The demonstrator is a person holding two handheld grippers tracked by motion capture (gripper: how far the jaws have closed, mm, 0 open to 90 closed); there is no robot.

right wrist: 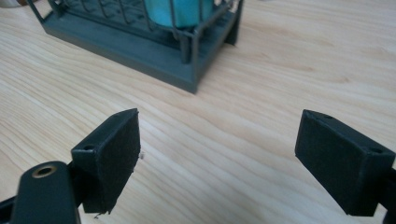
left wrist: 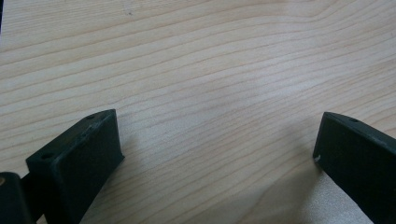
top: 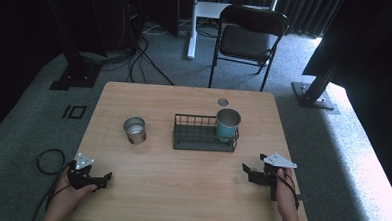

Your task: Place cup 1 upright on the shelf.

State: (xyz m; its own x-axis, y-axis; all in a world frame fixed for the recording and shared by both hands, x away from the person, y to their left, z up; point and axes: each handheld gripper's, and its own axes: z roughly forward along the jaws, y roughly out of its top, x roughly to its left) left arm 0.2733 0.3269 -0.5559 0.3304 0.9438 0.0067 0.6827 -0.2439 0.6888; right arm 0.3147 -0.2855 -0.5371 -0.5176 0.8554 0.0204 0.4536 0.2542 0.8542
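A dark wire basket stands at the table's middle, and a teal cup sits upright in its right end. To the basket's left, a silver metal cup stands upright on the wood. My left gripper rests open near the front left corner, with bare wood between its jaws. My right gripper is open near the front right, a short way in front of the basket's right end. In the right gripper view, the basket's corner and the teal cup lie ahead of the open gripper.
A small round grey disc sits in the wooden table behind the basket. A black folding chair stands beyond the far edge. Cables lie on the carpet at the left, and dark stand legs flank the table.
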